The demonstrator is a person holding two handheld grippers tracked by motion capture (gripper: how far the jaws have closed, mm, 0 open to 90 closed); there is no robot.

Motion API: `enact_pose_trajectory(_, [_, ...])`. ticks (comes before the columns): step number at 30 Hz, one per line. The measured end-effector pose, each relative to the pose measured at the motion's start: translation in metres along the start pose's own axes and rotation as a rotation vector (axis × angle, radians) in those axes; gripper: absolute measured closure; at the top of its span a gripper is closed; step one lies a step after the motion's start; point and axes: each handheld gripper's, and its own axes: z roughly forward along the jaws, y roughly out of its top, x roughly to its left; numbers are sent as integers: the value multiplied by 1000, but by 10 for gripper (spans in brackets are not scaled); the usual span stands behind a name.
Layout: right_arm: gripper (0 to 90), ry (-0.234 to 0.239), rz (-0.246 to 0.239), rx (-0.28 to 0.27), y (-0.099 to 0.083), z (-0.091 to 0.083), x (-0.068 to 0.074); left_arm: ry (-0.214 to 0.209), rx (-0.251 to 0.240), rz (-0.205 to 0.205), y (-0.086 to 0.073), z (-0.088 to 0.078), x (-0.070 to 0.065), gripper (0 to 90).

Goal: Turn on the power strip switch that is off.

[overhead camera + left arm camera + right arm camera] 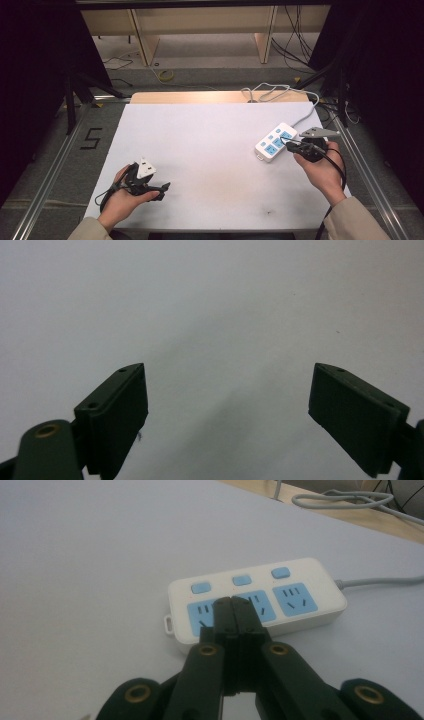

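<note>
White power strip [257,602] under the closed, empty right tool [231,602]; left tool [227,405] gapes, empty.

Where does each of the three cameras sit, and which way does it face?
High view: above the person's side, looking forward and down on the table; both forearms and hands show.
Left gripper view: on the left claw, facing bare table; jaws apart.
Right gripper view: on the right claw, facing the power strip; jaws together.
Shared: high and right gripper views both show the power strip and its cord.
</note>
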Motion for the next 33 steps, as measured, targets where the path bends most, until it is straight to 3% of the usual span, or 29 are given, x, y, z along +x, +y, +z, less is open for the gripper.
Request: enact_pose_trajectory(33, [900, -37, 17, 44, 13, 22, -16, -8, 2, 5, 1, 1, -2, 157])
